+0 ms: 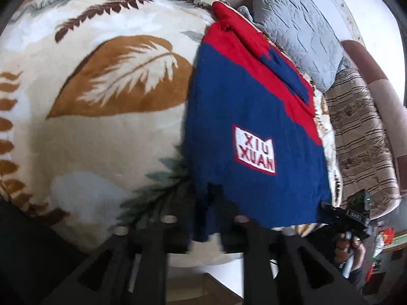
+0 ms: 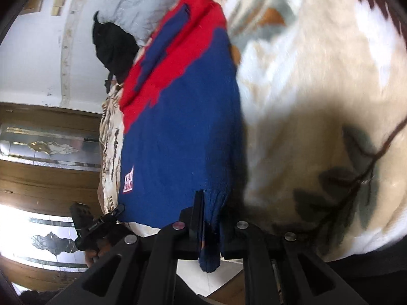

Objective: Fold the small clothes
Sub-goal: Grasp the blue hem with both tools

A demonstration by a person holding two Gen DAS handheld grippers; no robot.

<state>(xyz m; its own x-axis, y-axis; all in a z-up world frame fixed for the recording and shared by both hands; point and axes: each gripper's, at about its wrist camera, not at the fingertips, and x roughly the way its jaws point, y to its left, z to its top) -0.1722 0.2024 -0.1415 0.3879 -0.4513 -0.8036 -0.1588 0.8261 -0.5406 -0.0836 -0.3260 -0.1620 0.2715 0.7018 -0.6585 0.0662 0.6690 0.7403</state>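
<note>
A small blue and red knit sweater [image 1: 241, 117] with a white "XIU XUAN" patch [image 1: 254, 150] lies flat on a leaf-patterned blanket [image 1: 101, 127]. My left gripper [image 1: 208, 203] is shut on the sweater's near hem corner. In the right wrist view the sweater [image 2: 183, 132] runs away from me, and my right gripper [image 2: 208, 203] is shut on its other hem corner, with blue cloth hanging between the fingers. The right gripper also shows in the left wrist view [image 1: 328, 211] at the hem's right corner, and the left gripper in the right wrist view [image 2: 114, 212].
A grey quilted pillow [image 1: 297, 25] lies beyond the sweater's collar. A striped brown bedcover [image 1: 361, 137] lies to the right. A black garment [image 2: 112, 48] sits near the pillow. A wooden door with glass panels [image 2: 45, 152] stands beyond the bed edge.
</note>
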